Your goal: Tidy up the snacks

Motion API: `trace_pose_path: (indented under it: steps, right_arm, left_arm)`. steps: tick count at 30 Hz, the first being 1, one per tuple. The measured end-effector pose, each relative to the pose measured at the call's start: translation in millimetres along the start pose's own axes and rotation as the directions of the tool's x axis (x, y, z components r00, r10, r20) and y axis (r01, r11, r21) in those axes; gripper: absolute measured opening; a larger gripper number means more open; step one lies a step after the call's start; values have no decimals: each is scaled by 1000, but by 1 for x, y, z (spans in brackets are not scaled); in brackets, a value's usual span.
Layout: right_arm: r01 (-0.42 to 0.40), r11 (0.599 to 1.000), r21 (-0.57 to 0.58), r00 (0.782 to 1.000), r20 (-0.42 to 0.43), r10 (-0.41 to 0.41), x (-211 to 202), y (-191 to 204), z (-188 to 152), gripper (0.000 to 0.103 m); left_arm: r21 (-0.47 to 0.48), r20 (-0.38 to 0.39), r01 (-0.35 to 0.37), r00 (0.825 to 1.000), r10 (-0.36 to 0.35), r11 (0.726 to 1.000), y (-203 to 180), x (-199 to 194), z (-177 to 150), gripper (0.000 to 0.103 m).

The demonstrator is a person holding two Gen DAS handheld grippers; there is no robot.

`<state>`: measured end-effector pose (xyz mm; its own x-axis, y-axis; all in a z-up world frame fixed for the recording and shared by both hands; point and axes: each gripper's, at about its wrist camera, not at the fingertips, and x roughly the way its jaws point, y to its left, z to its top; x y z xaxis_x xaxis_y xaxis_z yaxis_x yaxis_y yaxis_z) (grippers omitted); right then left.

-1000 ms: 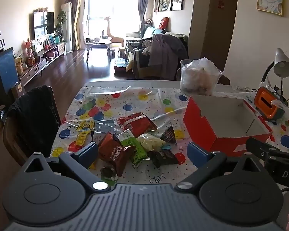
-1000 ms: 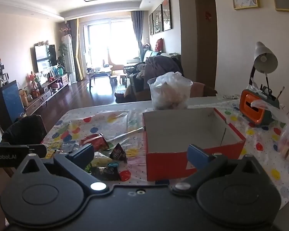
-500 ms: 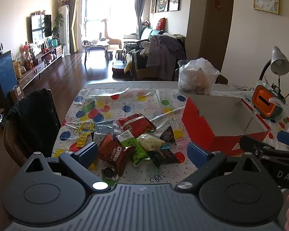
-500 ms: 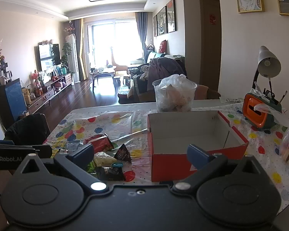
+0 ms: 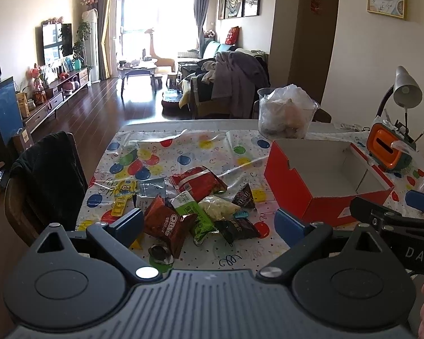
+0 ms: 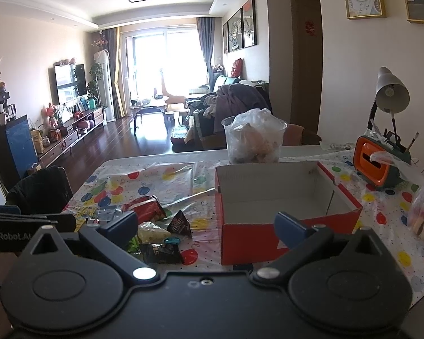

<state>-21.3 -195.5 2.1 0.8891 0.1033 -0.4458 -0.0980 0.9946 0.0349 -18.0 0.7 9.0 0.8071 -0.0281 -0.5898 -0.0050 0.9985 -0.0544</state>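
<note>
**Both grippers lifted back over an untouched snack pile**

Since the earlier frames both cameras had risen and tilted a little, so the table sat lower in view; the snacks and box had not shifted. The polka-dot tablecloth [image 5: 183, 152] filled mid-frame. The red cardboard box [image 5: 291, 186], open and empty, stood at right centre, stiff enough to take drops without holding. The snack pile lay just left of it, at lower centre. The red chip bag [image 5: 196, 180] looked light, puffy and crushable, best pinched at a sealed end. The Oreo packet [image 5: 166, 221], crinkled and slick, lay nearest the left gripper [image 5: 209, 223], whose fingers were spread wide and held nothing. The small dark triangular pack [image 6: 179, 224] seemed light and easy to nip at a corner. The right gripper [image 6: 212, 224] likewise stood wide and empty, facing the box's near wall.
</note>
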Motion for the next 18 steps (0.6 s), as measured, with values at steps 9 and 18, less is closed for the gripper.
trace_pose_path:
  steps: [9,18]
  right_arm:
    - [-4,1000,-1,1000,-1,4,1,-3,0,103]
    - [0,1000,6,1000,-8,0,-5,-1,-2,103]
  left_arm:
    - [-1,-3,-3,1000,3,1000,2,-1,-1,99]
    - [-4,-9,0,1000,0,1000,6,0,-2,99]
